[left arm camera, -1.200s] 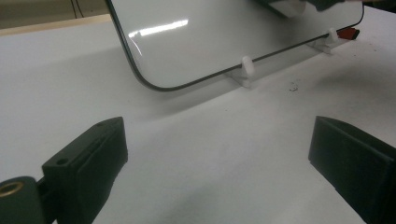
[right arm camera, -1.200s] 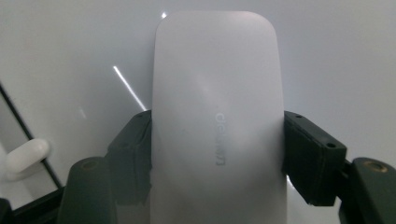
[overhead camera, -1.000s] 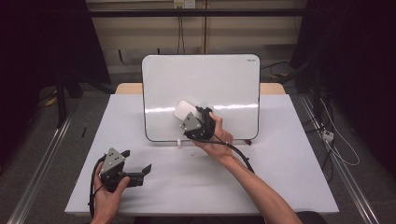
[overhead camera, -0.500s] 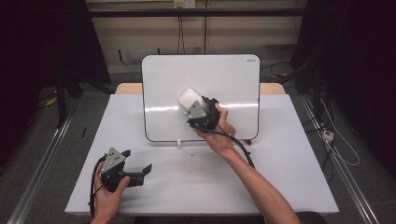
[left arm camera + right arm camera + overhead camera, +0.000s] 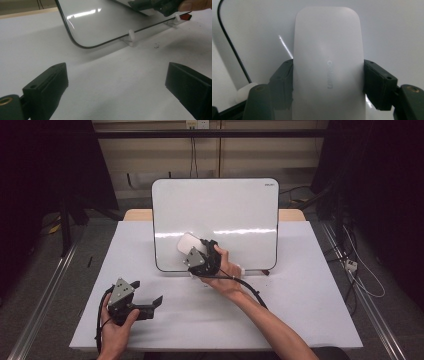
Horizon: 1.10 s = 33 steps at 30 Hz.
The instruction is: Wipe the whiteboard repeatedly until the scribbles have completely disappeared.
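Observation:
A white whiteboard [image 5: 215, 215] with a dark rim stands upright at the back of the white table [image 5: 300, 310]. My right gripper [image 5: 192, 251] is shut on a white eraser block [image 5: 186, 242] and holds it flat against the board's lower left area. In the right gripper view the eraser [image 5: 328, 62] sits between both jaws, with the whiteboard [image 5: 387, 30] right behind it. My left gripper [image 5: 152, 302] rests near the table's front left, open, with nothing between its jaws. The left gripper view looks past the open left gripper [image 5: 117, 87] to the whiteboard's [image 5: 100, 22] lower corner.
White plastic feet [image 5: 130, 37] hold the board's lower edge on the table. A small red piece [image 5: 186, 17] lies by the farther foot, and dark specks [image 5: 157, 45] lie nearby. The right gripper's cable [image 5: 250, 292] trails over the table.
The right gripper with the eraser first rose up and right over the board, then slid down and left. The left gripper has stayed in place.

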Each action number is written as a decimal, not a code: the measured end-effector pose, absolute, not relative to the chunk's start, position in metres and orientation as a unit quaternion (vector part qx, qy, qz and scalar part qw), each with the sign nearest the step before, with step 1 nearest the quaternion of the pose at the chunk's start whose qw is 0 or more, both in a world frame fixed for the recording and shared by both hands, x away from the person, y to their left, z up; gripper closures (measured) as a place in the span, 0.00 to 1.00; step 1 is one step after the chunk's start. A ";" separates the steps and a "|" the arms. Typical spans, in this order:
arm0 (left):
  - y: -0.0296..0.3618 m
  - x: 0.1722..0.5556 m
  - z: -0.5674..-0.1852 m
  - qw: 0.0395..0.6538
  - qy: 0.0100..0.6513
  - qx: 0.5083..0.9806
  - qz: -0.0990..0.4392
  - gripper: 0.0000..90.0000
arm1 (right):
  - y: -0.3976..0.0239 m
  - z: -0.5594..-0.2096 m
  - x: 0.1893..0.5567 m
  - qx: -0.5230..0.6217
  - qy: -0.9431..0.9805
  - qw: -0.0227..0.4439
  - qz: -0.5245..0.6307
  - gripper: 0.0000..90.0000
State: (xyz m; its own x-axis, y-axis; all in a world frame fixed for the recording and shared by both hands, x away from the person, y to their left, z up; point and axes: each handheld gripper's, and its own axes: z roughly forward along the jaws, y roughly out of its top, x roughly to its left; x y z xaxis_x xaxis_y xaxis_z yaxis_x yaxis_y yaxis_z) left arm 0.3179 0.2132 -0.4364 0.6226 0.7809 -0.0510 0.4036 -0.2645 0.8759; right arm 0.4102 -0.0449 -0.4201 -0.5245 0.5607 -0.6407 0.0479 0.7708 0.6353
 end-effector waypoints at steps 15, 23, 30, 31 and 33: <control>0.214 0.318 -0.436 0.471 0.385 0.768 0.200 0.05 | -0.098 -0.374 0.451 0.270 0.785 0.465 0.307 0.35; 0.217 0.318 -0.436 0.467 0.386 0.770 0.199 0.05 | -0.135 -0.348 0.472 0.328 0.755 0.468 0.321 0.35; 0.217 0.316 -0.436 0.470 0.388 0.766 0.201 0.05 | -0.170 -0.333 0.483 0.375 0.729 0.470 0.326 0.35; 0.216 0.316 -0.436 0.471 0.390 0.765 0.200 0.05 | -0.174 -0.332 0.483 0.382 0.726 0.470 0.326 0.35; 0.216 0.316 -0.436 0.470 0.390 0.766 0.201 0.05 | -0.182 -0.330 0.484 0.391 0.720 0.472 0.325 0.35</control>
State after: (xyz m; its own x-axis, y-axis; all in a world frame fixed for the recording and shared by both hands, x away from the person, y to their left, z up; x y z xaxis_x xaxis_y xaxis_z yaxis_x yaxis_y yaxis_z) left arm 0.3164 0.2163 -0.4362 0.6148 0.7865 -0.0589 0.4090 -0.2541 0.8764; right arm 0.4841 -0.1818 -0.3296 -0.2488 0.8696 -0.4265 0.2563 0.4838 0.8368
